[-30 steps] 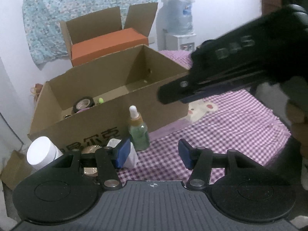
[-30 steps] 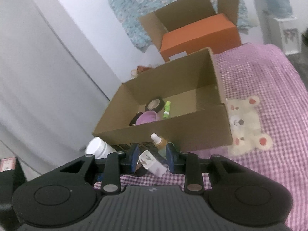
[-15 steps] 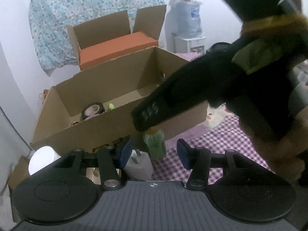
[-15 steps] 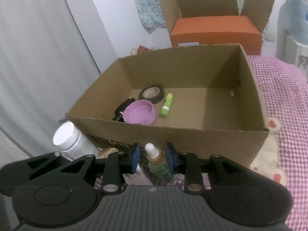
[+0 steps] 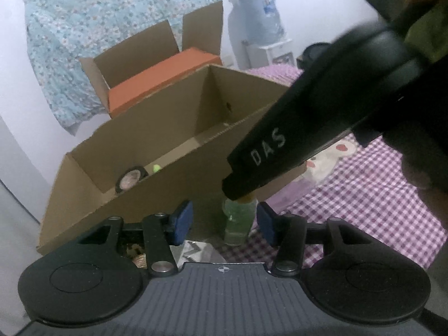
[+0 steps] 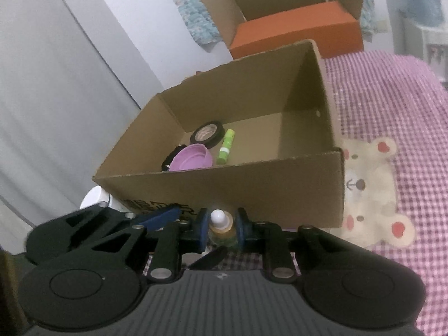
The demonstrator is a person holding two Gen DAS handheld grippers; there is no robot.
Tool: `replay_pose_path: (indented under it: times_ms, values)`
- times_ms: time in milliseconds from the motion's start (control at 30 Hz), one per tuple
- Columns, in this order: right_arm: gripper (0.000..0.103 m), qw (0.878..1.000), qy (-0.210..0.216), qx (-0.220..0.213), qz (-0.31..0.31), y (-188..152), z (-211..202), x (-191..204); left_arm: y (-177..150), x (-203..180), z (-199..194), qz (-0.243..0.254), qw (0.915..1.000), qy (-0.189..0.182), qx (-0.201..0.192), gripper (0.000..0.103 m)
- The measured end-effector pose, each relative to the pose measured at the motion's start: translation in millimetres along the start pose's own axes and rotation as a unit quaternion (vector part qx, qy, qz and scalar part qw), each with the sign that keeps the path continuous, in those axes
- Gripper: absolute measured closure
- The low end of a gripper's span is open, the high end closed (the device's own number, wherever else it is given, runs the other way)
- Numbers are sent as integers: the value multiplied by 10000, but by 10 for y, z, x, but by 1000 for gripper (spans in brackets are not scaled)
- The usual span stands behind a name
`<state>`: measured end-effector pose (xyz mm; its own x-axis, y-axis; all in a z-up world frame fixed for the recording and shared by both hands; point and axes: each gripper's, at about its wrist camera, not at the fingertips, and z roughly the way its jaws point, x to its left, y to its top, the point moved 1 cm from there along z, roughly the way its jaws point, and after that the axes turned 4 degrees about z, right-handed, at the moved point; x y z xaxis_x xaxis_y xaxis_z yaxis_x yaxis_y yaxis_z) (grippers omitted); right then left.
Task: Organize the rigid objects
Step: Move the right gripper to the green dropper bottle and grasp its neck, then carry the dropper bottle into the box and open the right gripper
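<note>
A: Where is the small green bottle with the white cap (image 6: 221, 224)?
B: At six o'clock of the open brown cardboard box (image 6: 252, 193), between the right gripper (image 6: 220, 230) pads, which are closing.
A: And the left gripper (image 5: 224, 222)?
B: Closing, touching nothing.

A white wall (image 5: 322, 5) fills the top of the left wrist view, with a pale blue floral cloth (image 5: 92, 19) hanging across its upper left. At upper right a water dispenser (image 5: 263, 28) carries a blue bottle on a white stand. A purple checked bedspread (image 5: 364, 196) with a cream bear print covers the lower right. In the right wrist view a grey-white curtain (image 6: 47, 106) takes the whole left side. The light is dim and even
</note>
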<state>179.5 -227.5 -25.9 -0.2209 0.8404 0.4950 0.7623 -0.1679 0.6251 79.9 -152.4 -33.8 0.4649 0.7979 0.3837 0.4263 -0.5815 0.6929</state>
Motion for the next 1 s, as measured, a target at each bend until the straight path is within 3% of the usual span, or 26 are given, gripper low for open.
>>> replay_pose_path:
  times_ms: [233, 400, 667, 1000]
  values:
    - [82, 9997, 141, 35, 209, 44, -4, -100, -4, -95, 114, 257, 9993, 74, 245, 61]
    - [81, 9993, 235, 70, 279, 66, 9, -117, 7, -62, 161, 246, 9990, -51, 357, 71]
    - [81, 9995, 193, 148, 212, 79, 10, -78, 22, -50, 158, 93, 9993, -132, 344, 73]
    - [81, 9988, 188, 73, -447, 192, -357, 345, 142, 109, -305, -331, 9993, -185, 41, 73]
